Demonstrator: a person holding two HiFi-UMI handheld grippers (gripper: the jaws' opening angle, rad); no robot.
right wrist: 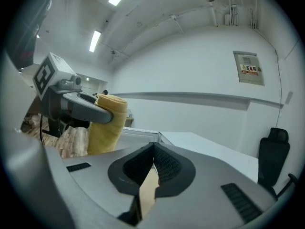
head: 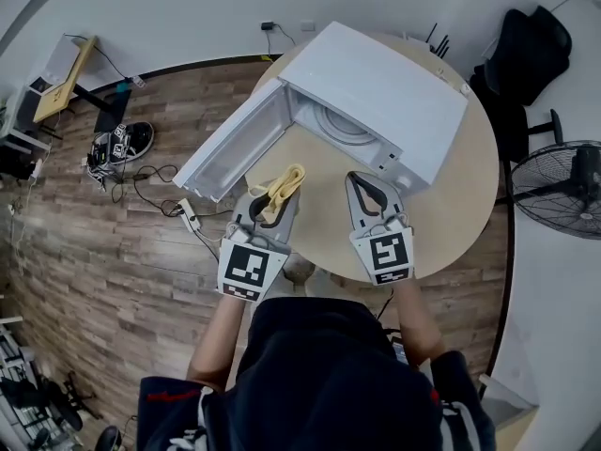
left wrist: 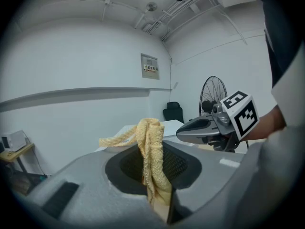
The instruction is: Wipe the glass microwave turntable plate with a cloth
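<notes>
Head view: left gripper (head: 274, 194) clenched on a yellow cloth (head: 285, 186), which bunches up between the jaws and sticks out past the tips. Right gripper (head: 363, 184) sits just to its right, jaws pressed together with nothing in them. Both hang over a round table (head: 460, 205) and point at a white microwave (head: 385, 92) just ahead of the tips. Its door (head: 233, 148) is swung open, ahead-left of the left gripper. The glass turntable plate (head: 340, 125) lies inside the cavity, ahead of both grippers and between them, apart from the cloth.
</notes>
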